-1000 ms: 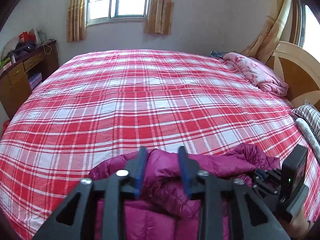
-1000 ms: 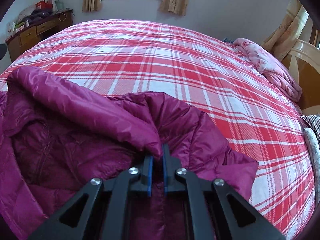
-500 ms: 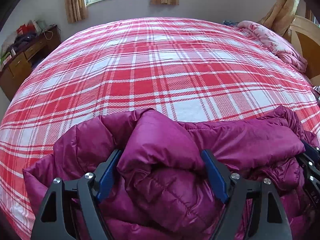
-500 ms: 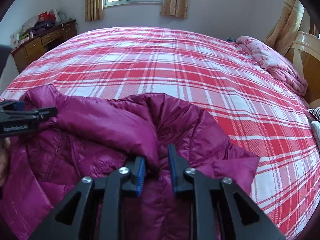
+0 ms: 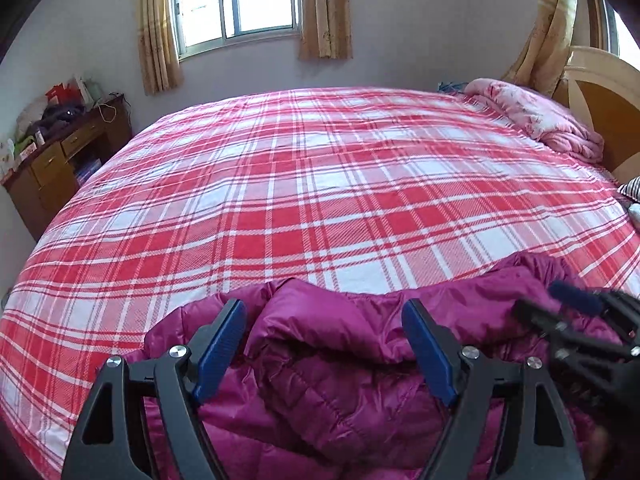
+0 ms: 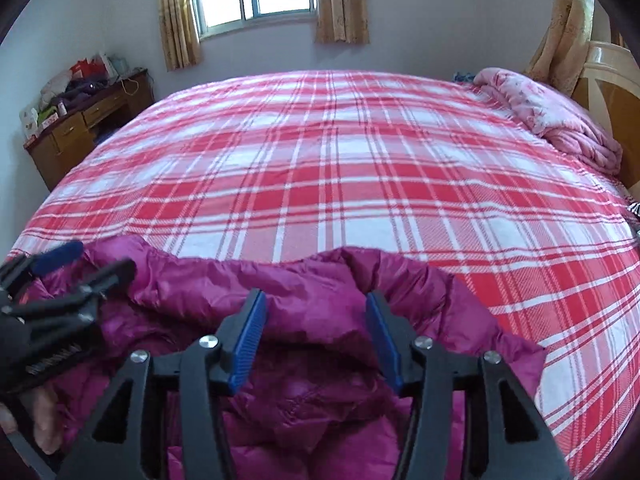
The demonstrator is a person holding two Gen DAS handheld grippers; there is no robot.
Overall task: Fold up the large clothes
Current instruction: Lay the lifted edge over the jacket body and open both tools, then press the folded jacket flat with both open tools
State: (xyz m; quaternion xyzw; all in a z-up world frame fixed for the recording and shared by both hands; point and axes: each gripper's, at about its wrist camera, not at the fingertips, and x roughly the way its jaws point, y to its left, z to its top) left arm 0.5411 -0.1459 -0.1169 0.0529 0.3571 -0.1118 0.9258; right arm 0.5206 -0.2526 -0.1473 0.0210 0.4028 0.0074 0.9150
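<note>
A magenta puffer jacket point(image 5: 344, 376) lies bunched on the near edge of the bed point(image 5: 320, 200). My left gripper point(image 5: 324, 308) stands open wide over it; a puffy fold bulges up between the blue pads point(image 5: 220, 344), with a gap on the left side. In the right wrist view the jacket point(image 6: 320, 360) lies under my right gripper point(image 6: 316, 296), whose jaws are opening; fabric sits between the pads but they do not press on it. Each gripper shows in the other's view, the right gripper point(image 5: 552, 304) at the right edge and the left gripper point(image 6: 88, 264) at the left edge.
The red and white plaid sheet point(image 6: 340, 180) covers the whole bed beyond the jacket. A rolled pink quilt point(image 5: 536, 120) lies by the wooden headboard point(image 5: 600, 104) at the far right. A cluttered wooden desk point(image 5: 60, 156) stands left of the bed, below a curtained window point(image 5: 240, 0).
My right gripper was shut on a jacket fold and has opened, letting it go. The left gripper's jaws have spread wider and sunk toward the jacket, which has settled on the bed.
</note>
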